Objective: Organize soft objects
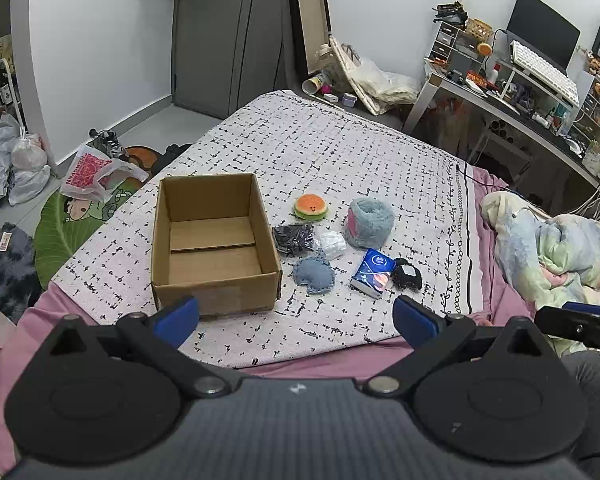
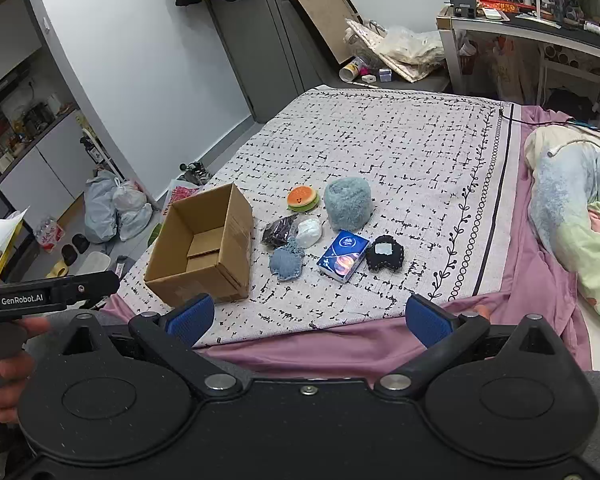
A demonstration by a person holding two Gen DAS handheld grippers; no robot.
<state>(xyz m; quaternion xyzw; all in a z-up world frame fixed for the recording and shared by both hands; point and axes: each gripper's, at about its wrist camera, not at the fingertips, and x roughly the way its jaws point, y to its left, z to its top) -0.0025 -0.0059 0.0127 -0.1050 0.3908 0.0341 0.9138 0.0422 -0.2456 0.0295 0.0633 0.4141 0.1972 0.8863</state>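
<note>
An open cardboard box sits empty on a patterned white cloth spread over the bed. To its right lie a burger plush, a fluffy grey-blue roll, a dark mesh bundle, a white pouch, a denim heart, a blue tissue pack and a black plush. My left gripper and right gripper both hover open at the near edge, holding nothing.
A pink sheet shows under the cloth, and a crumpled pastel blanket lies at the right. Bags and clutter cover the floor to the left. A desk stands at the far right. A hand holds the left tool.
</note>
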